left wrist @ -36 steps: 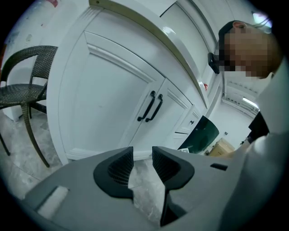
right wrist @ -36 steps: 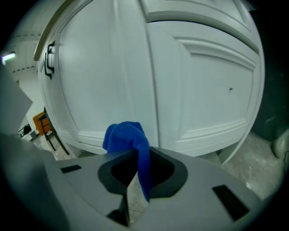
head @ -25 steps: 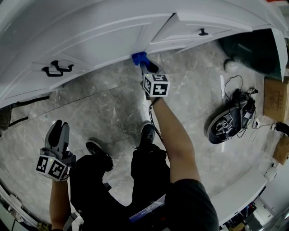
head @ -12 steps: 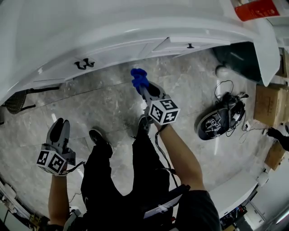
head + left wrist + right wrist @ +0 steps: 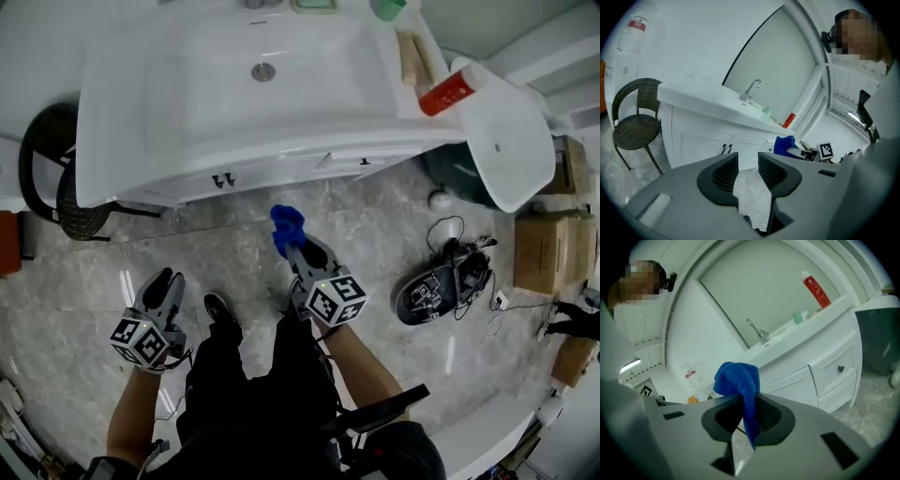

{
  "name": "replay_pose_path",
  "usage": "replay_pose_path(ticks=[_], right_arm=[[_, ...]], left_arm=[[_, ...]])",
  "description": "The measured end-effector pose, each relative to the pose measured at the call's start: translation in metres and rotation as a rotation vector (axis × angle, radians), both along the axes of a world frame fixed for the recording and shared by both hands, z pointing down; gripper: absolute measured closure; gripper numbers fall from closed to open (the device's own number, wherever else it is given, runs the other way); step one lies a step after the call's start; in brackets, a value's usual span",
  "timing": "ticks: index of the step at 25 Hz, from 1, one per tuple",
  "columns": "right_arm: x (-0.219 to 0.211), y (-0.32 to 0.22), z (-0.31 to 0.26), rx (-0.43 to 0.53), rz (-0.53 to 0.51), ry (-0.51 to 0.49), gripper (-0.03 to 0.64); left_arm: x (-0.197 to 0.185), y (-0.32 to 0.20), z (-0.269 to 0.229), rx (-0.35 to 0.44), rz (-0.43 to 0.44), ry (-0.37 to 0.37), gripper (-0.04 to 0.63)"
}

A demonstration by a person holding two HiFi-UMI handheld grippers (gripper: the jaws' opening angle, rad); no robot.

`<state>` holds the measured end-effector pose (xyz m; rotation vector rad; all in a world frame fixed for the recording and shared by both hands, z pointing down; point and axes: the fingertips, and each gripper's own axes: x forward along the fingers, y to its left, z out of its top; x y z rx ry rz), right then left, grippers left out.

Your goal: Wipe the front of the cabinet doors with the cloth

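Observation:
The white vanity cabinet [image 5: 281, 169] stands ahead, its two doors with dark handles [image 5: 223, 179] under the sink. My right gripper [image 5: 292, 242] is held above the floor, apart from the doors, shut on a blue cloth [image 5: 286, 223]. In the right gripper view the cloth [image 5: 738, 380] bunches above the jaws and a strip hangs between them; the cabinet doors [image 5: 787, 383] lie beyond. My left gripper [image 5: 165, 289] hangs low at the left, open with nothing in it. The left gripper view shows its pads [image 5: 725, 172] parted, the doors [image 5: 705, 140] and the cloth [image 5: 783, 145] ahead.
A dark wicker chair [image 5: 56, 178] stands left of the vanity. A red bottle [image 5: 450, 92] lies on the counter's right end. Right of the cabinet are a dark bin [image 5: 459, 173], gear with cables on the floor [image 5: 441, 281] and cardboard boxes [image 5: 539, 253].
The right gripper has pulled the cloth back from the cabinet front, which it touched a second ago. The view has risen and backed off, so the whole sink top shows.

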<state>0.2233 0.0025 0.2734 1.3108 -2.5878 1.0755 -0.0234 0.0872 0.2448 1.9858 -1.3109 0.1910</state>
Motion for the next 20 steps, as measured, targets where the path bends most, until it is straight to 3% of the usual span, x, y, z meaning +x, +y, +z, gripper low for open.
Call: replay_pose_path(ticks=[5,11,17,20], right_arm=[[-0.011,0.013,-0.095,0.075,-0.009,0.007,0.560],[-0.023,0.025,-0.190,0.137,-0.002,0.065,0.560],[-0.026,0.043,-0.267,0.211,0.024,0.024,0.560],[-0.030,0.048,-0.299,0.265,0.053,-0.001,0.560]], left_arm=[[0.035,0.014,-0.063,0.049,0.071,0.019,0.463],[0.044,0.026,-0.127,0.137,0.103,0.008,0.463],[0.017,0.037,-0.181,0.200,0.071,-0.052,0.463],[-0.007,0.029,-0.207,0.231,0.017,-0.039,0.463]])
